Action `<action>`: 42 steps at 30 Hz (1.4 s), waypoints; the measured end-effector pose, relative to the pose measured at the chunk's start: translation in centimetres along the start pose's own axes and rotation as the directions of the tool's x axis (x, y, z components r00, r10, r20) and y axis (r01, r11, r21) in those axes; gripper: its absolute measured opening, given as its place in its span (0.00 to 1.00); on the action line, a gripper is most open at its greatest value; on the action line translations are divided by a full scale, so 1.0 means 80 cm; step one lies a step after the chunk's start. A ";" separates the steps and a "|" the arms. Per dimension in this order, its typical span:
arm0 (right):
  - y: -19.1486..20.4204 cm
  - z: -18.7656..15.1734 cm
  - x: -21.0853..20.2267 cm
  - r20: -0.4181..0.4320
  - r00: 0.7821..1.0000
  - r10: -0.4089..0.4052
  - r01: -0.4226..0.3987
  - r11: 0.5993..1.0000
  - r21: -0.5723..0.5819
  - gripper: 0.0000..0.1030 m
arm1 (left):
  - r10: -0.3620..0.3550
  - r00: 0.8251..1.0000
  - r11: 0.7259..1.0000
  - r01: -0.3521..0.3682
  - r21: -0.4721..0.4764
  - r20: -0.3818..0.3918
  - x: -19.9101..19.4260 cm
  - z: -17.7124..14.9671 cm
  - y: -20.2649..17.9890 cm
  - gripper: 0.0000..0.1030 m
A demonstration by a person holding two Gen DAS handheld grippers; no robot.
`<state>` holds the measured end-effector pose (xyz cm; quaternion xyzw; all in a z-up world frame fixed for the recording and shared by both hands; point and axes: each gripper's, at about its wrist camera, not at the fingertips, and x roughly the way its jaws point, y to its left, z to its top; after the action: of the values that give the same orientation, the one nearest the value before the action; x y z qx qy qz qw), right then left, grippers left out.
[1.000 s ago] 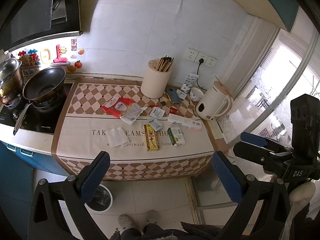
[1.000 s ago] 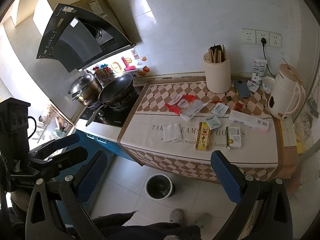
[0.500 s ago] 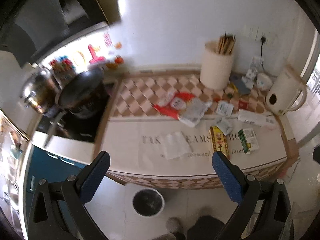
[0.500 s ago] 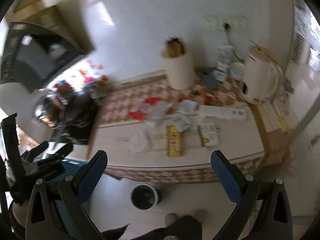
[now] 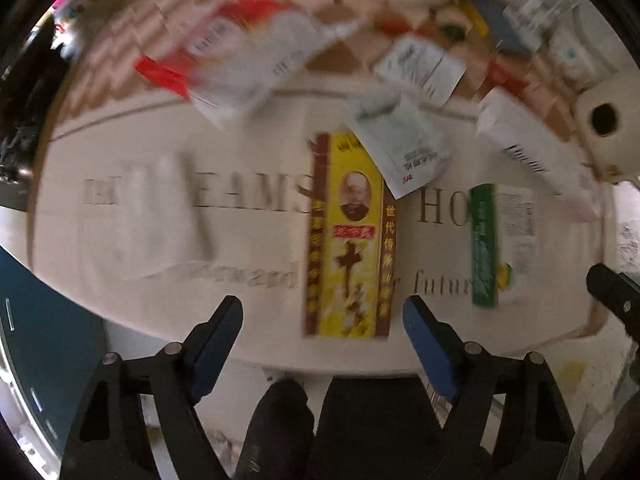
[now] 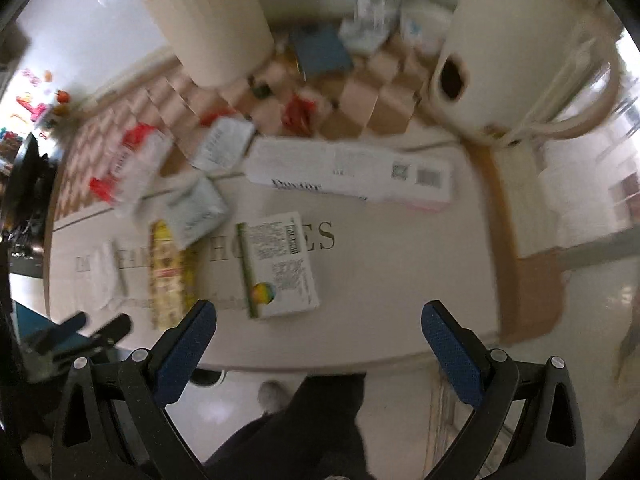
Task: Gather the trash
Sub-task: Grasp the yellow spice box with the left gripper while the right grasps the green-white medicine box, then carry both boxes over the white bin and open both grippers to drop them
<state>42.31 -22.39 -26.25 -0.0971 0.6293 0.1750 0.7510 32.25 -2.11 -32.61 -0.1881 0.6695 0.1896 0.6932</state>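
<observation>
Pale tiled floor (image 6: 420, 376) showing below jaws; white wall (image 6: 100, 12) standing beyond them; teal cabinet front (image 5: 44, 320) sitting left; daylight glaring at right.

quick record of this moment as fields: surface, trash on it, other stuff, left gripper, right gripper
surface: counter mat with printed lettering
trash: yellow box; green-edged box; long white box; red-and-white wrapper; white sachets; tissue
other stuff: white kettle; chopstick holder
left gripper: closing, nothing between the jaws, above the yellow box's near end
right gripper: open, empty, above the green-edged box's near end
</observation>
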 end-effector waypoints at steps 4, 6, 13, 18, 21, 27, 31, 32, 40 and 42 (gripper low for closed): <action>-0.004 0.021 0.069 -0.104 0.994 0.028 -0.030 0.999 -0.020 0.99 | 0.023 0.997 0.999 -0.026 -0.031 -0.076 0.043 0.018 -0.015 0.55; -0.002 0.026 0.094 -0.146 0.988 0.054 -0.059 0.998 -0.032 0.99 | 0.028 0.997 0.997 -0.033 -0.063 -0.076 0.049 0.019 -0.013 0.54; 0.025 0.022 0.130 -0.208 0.974 0.090 -0.112 0.989 -0.098 0.99 | 0.055 0.996 0.982 -0.066 -0.176 -0.067 0.045 -0.031 0.030 0.54; 0.058 0.010 0.151 -0.200 0.979 0.023 -0.061 0.981 -0.184 0.85 | 0.017 0.998 0.972 -0.032 -0.232 -0.065 0.057 -0.052 0.065 0.54; 0.072 -0.001 0.150 -0.147 0.988 -0.044 0.006 0.967 -0.254 0.67 | 0.028 0.998 0.974 -0.038 -0.224 -0.050 0.053 -0.056 0.067 0.54; 0.076 -0.017 0.141 -0.114 0.992 -0.058 0.025 0.960 -0.278 0.66 | 0.079 0.996 0.975 -0.067 -0.211 0.045 0.025 -0.079 0.077 0.53; 0.086 -0.034 0.115 -0.076 0.996 -0.038 0.013 0.953 -0.302 0.66 | 0.124 0.981 0.968 -0.086 -0.237 0.152 -0.024 -0.102 0.114 0.53; 0.095 -0.039 0.107 -0.064 0.997 -0.030 0.008 0.947 -0.321 0.66 | 0.135 0.974 0.963 -0.085 -0.255 0.183 -0.038 -0.110 0.131 0.53; 0.202 -0.093 0.046 -0.048 0.990 0.130 -0.138 0.891 -0.432 0.66 | 0.187 0.944 0.892 -0.049 -0.450 0.270 -0.119 -0.194 0.203 0.53; 0.250 -0.114 0.042 -0.072 0.981 0.180 -0.193 0.861 -0.471 0.66 | 0.187 0.948 0.863 -0.034 -0.504 0.256 -0.115 -0.205 0.231 0.53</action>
<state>26.80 -6.85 -29.76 -0.2195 0.5828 0.3946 0.6756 8.38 5.20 -24.06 -0.2890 0.4969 0.4198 0.7024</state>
